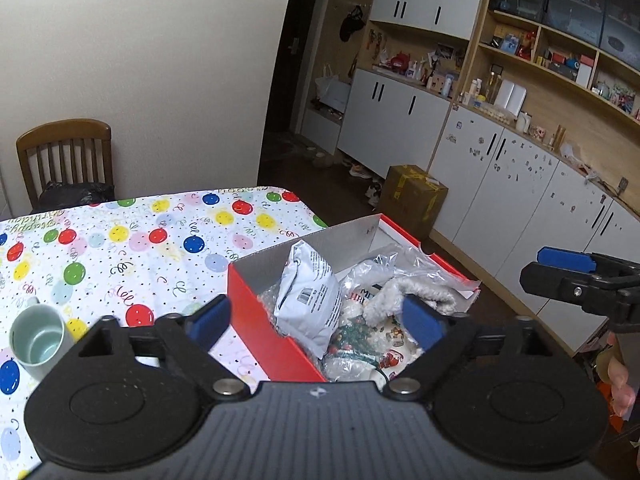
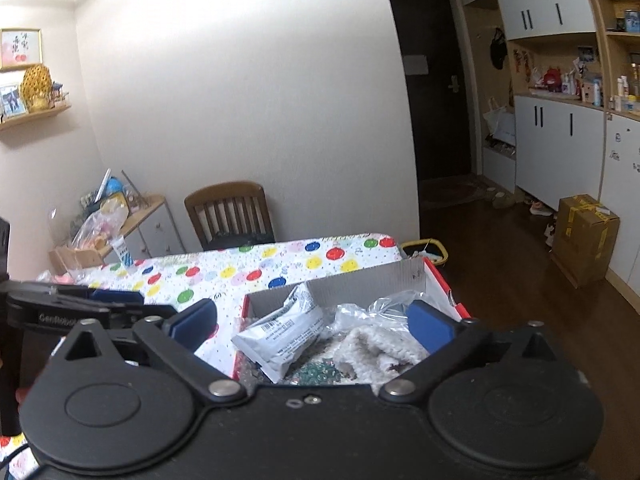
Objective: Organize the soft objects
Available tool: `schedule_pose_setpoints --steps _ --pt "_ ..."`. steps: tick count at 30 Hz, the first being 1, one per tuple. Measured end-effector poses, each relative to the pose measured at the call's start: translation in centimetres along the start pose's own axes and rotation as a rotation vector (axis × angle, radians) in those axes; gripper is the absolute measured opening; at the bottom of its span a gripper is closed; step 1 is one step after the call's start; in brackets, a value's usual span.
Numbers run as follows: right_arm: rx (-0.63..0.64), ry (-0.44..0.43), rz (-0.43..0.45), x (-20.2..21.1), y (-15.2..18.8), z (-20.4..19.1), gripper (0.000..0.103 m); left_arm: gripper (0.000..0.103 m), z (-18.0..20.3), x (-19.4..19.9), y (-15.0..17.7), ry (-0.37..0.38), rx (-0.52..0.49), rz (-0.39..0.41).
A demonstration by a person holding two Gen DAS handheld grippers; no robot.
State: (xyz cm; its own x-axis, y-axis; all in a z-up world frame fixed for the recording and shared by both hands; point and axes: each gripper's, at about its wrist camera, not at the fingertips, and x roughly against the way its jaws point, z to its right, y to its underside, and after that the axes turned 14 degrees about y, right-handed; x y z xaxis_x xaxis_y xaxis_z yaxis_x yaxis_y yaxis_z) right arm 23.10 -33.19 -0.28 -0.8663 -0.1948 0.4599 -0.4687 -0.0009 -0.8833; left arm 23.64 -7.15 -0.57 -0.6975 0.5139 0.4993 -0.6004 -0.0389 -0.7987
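Left wrist view, red box near end hidden behind tongs

Red box: cardboard, glossy red outside, matt grey inside. In it: grey mailer bag, smooth plastic film; fuzzy knit piece, rough cream wool; crinkly clear plastic bags, shiny. Left of the box: tablecloth, smooth printed sheet; mug, glazed ceramic, pale green. Beyond the cloth: chair, varnished wood.

One red box, one mug, one chair, two open claws.
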Motion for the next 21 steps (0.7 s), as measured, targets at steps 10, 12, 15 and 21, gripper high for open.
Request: schedule_pose_setpoints --steps 10,12,15,21 --pt "-0.011 0.056 0.035 1.5 1.5 -2.2 0.103 0.102 0.9 2.1 1.1 0.039 -0.025 0.016" --pt "-0.013 0.064 0.042 1.7 1.7 -2.7 0.103 0.102 1.2 2.2 1.3 0.041 -0.035 0.012" --pt "-0.022 0.069 0.047 1.9 2.0 -3.1 0.103 0.102 1.6 2.3 1.6 0.049 -0.049 0.013" --pt "-0.035 0.071 0.03 2.0 2.7 -3.6 0.103 0.102 2.3 2.4 2.0 0.041 -0.078 0.01"
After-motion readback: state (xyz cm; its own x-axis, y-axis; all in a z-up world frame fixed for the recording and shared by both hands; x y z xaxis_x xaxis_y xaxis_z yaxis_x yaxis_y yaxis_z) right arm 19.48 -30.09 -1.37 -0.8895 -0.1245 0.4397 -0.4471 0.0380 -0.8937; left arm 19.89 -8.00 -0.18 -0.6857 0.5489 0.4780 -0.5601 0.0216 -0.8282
